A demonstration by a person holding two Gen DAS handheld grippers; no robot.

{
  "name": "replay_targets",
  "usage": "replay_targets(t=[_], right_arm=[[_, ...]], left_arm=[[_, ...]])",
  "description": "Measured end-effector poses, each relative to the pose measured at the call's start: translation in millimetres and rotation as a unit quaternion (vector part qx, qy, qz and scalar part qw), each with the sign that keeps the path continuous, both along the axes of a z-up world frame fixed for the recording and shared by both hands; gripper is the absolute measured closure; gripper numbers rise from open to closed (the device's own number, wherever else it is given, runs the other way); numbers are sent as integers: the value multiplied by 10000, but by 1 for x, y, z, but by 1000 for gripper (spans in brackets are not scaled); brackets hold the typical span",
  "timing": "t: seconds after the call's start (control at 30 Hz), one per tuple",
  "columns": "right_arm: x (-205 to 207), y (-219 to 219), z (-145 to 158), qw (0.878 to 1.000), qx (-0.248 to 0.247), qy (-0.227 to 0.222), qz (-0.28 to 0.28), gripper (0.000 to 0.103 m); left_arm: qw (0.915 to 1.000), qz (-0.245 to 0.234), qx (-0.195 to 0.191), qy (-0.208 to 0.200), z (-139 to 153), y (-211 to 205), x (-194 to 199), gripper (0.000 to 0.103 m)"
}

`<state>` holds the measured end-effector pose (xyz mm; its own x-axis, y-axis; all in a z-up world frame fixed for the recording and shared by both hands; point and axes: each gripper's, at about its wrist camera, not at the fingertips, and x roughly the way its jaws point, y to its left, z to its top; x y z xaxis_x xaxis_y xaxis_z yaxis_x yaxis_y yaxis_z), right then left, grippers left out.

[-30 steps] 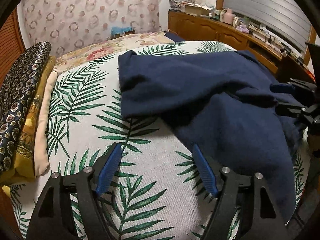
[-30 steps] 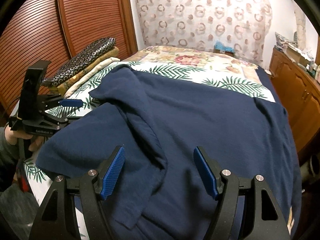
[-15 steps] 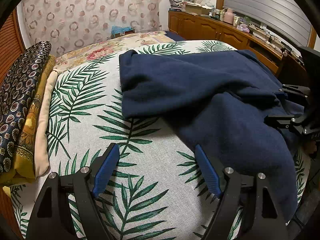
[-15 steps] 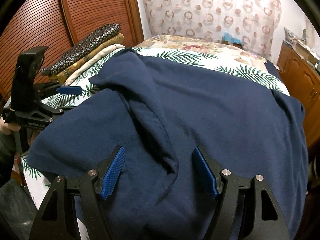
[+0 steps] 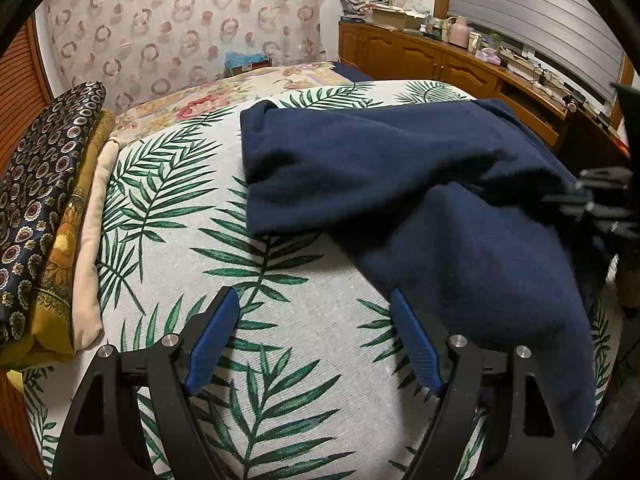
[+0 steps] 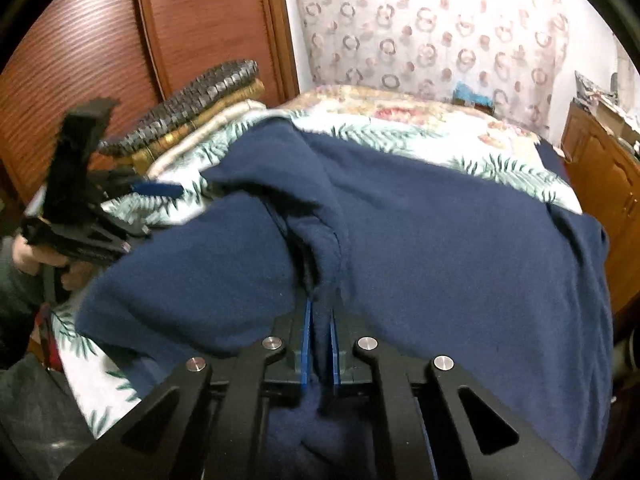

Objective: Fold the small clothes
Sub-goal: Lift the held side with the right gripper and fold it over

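Note:
A navy blue fleece garment [image 5: 400, 168] lies rumpled across a bed with a palm-leaf cover [image 5: 168, 208]. In the right wrist view my right gripper [image 6: 319, 320] is shut on a raised fold of the navy garment [image 6: 460, 248], the cloth pinched between its blue pads. My left gripper [image 5: 316, 320] stands open over the bare leaf cover, nothing between its fingers; its right finger [image 5: 416, 344] sits at the garment's near edge. The left gripper [image 6: 156, 190] also shows blurred at the left of the right wrist view, held by a hand [image 6: 28, 252].
A stack of folded fabrics [image 5: 44, 208] lies along the bed's left side. A wooden sideboard [image 5: 460, 68] with clutter runs along the right wall, and wooden slatted doors [image 6: 100, 60] stand beyond the left side. A patterned curtain [image 5: 180, 28] hangs behind the bed.
My right gripper has closed from wide open onto a fold of the navy garment, bunching the cloth toward it. The left gripper has stayed where it was, still open.

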<state>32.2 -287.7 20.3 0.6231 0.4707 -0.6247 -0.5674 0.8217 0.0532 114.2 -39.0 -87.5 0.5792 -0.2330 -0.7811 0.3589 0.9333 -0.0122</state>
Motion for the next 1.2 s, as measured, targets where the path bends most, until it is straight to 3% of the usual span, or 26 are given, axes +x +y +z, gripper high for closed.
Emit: replay_targets(t=[0.13, 0.27, 0.43, 0.6, 0.87, 1.0, 1.03, 1.07, 1.2], right_arm=[[-14, -5, 25, 9989, 280, -387, -3, 97], [-31, -12, 51, 9960, 451, -771, -5, 97], [-54, -28, 73, 9931, 455, -1075, -100, 97], [-77, -61, 77, 9907, 320, -1196, -564, 97], [-90, -120, 47, 9866, 158, -706, -1463, 97], [-83, -123, 26, 9848, 97, -372, -1692, 97], [-83, -123, 23, 9844, 106, -313, -1730, 93], [-84, -123, 21, 9838, 92, -294, -1767, 88], [-86, -123, 26, 9801, -77, -319, -1959, 87]], left_arm=[[9990, 121, -383, -186, 8, 13, -6, 24], [9977, 224, -513, -386, 20, 19, -14, 24], [9953, 145, -666, -688, 39, 15, -27, 24], [9927, -24, -764, -929, 58, 0, -36, 24], [9904, -300, -810, -1079, 72, -32, -40, 24], [9904, -336, -791, -1080, 73, -41, -41, 24], [9904, -338, -783, -1086, 73, -42, -41, 24], [9905, -341, -779, -1085, 73, -43, -42, 24], [9907, -347, -752, -1083, 71, -46, -45, 24]])
